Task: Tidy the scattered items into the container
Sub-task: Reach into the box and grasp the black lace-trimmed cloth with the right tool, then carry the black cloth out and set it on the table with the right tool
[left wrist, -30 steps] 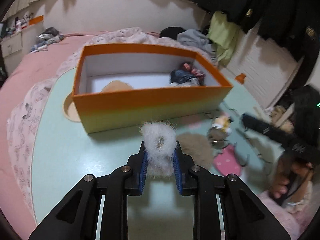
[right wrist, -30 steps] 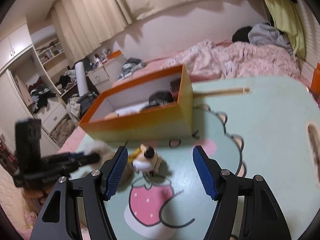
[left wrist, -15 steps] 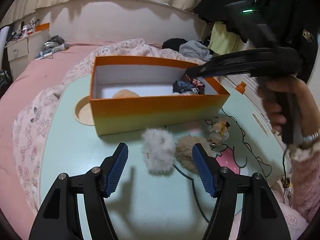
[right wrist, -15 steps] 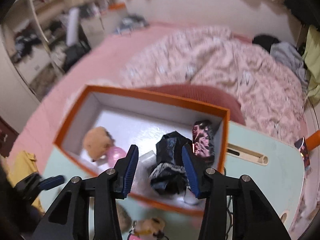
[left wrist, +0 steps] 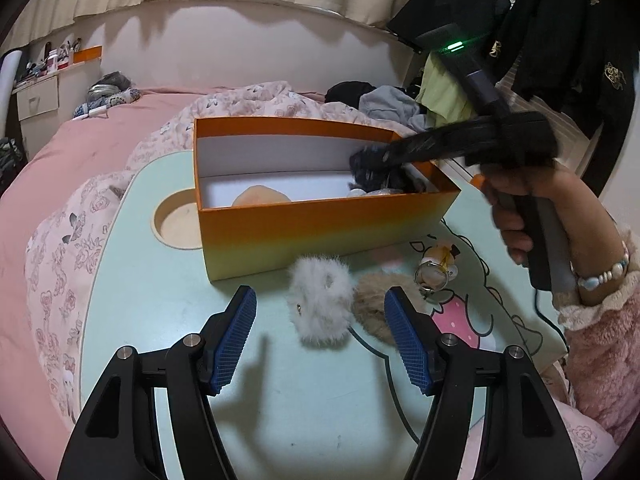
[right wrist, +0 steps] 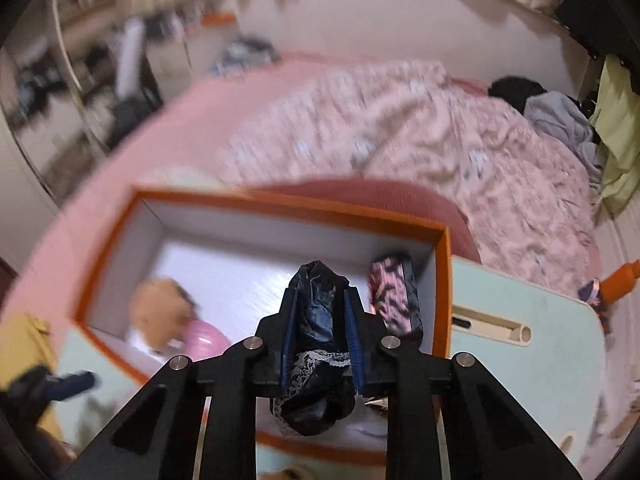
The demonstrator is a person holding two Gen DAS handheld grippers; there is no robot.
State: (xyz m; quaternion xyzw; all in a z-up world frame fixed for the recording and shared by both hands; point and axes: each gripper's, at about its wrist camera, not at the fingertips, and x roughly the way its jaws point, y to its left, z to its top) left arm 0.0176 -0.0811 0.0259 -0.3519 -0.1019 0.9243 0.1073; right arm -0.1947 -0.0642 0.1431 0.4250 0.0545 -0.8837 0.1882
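My left gripper [left wrist: 320,296] is open low over the mint table, and a white fluffy hair tie [left wrist: 320,310] lies loose just ahead between its fingers. Beside it are a brown fluffy tie [left wrist: 374,300] and a small toy keychain [left wrist: 438,262]. The orange box [left wrist: 320,232] stands behind them. My right gripper [right wrist: 320,300] reaches down into the box [right wrist: 280,206], its jaws just closing, pads pressing a dark blue-black lace-trimmed scrunchie [right wrist: 316,316]. In the box also lie a pink-and-black item [right wrist: 394,292], a brown plush [right wrist: 160,312] and a pink ball [right wrist: 204,338].
The mint table [left wrist: 160,300] has a round cup recess [left wrist: 176,220] left of the box and a slot [right wrist: 492,328] on its right. A pink bed [left wrist: 80,152] surrounds it. A person's hand [left wrist: 528,208] holds the right gripper. Dark clothes [left wrist: 560,40] hang at right.
My left gripper opened and let the white fluffy tie drop onto the table. My right gripper swung from the keychain to over the box and shut on the dark scrunchie.
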